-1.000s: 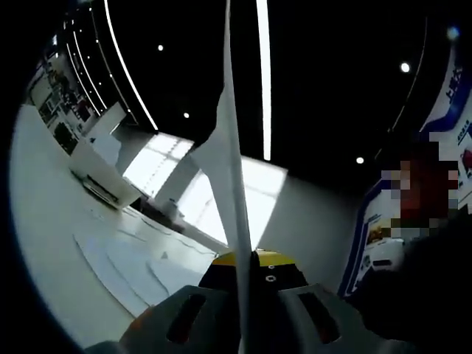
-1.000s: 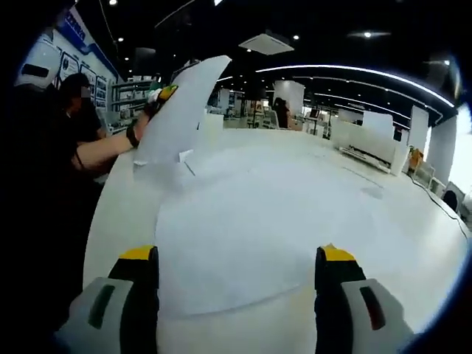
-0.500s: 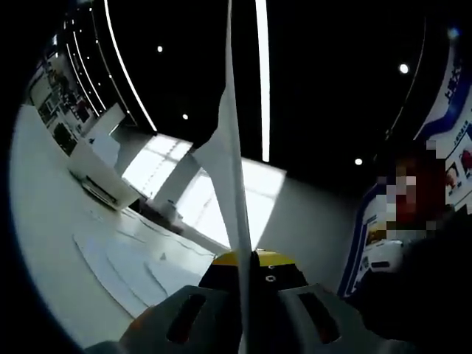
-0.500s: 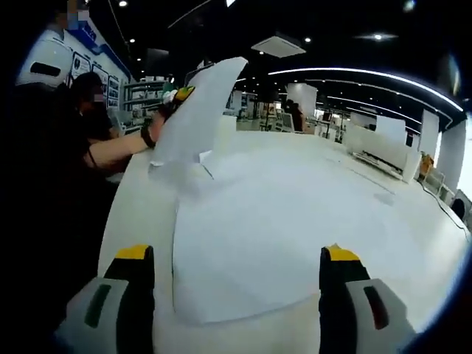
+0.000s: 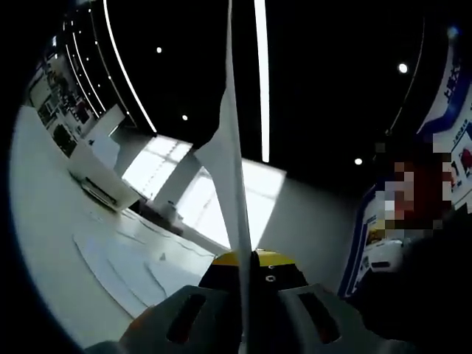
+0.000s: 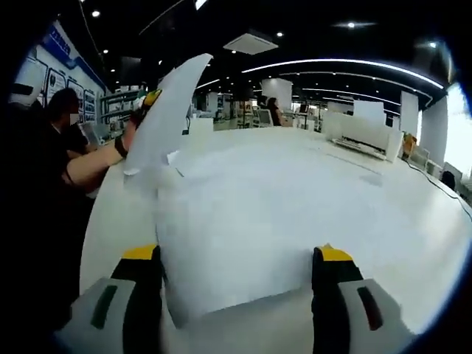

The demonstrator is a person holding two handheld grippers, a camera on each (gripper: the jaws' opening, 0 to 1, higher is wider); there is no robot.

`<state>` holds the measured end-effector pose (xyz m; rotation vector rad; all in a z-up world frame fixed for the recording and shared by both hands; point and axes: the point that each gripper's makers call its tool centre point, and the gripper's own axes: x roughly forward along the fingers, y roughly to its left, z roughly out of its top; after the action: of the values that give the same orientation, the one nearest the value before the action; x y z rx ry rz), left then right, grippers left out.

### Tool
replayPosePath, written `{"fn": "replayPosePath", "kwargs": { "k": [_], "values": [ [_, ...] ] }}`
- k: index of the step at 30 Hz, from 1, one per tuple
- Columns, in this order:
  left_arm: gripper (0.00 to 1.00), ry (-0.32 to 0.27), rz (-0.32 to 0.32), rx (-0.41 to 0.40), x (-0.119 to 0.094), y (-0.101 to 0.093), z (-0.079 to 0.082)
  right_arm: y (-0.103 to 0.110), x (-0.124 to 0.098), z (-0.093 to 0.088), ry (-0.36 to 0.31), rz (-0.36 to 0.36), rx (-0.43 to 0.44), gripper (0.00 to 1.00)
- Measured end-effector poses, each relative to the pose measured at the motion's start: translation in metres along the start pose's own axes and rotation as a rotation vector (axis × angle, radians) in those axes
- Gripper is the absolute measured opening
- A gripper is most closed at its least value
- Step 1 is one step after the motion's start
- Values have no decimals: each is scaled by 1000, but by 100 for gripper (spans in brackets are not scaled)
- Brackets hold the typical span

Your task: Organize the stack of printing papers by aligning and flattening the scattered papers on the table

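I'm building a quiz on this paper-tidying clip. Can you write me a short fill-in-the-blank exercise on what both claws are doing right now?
1. The left claw is shut on a lifted ____ of paper.
2. The right claw has its jaws ____, with nothing held between them.
3. The loose papers lie spread on a ____ table.
4. In the right gripper view, the raised sheet stands at the ____ side.

Missing words: sheet; open; white; left

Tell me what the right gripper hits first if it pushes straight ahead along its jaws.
Most likely the sheet of paper lying flat on the table: its near edge sits between the right gripper's open jaws. Depth is hard to judge here.
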<state>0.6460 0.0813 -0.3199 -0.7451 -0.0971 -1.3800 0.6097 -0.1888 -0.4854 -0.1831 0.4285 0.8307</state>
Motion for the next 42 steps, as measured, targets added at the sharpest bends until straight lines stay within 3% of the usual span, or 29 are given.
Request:
{"fn": "replayPosePath", "kwargs": {
  "k": [3,10,16,22,28,33,42],
  "values": [
    [5,-2,-1,1,1,-1,0,-4,-2,1,10,-16,-3,63],
    [5,-9,-2,0,2,-3,-1,-11,-5,2,10,-33,-33,48],
    [5,-12,-5,-2,0,0,2,-19,-4,2,8,-59,-1,39],
    [5,-14,-7,-3,-1,0,3,-28,-8,11,-53,-77,80,28],
    [5,-13,-9,-2,0,-1,2,-34,-13,21,-120,-67,187,22],
    [5,-21,-10,0,0,-2,3,-35,-17,31,-153,-88,176,17],
    [5,-22,-14,-1,2,-6,2,-30,-23,51,-216,-65,190,21]
  ]
}}
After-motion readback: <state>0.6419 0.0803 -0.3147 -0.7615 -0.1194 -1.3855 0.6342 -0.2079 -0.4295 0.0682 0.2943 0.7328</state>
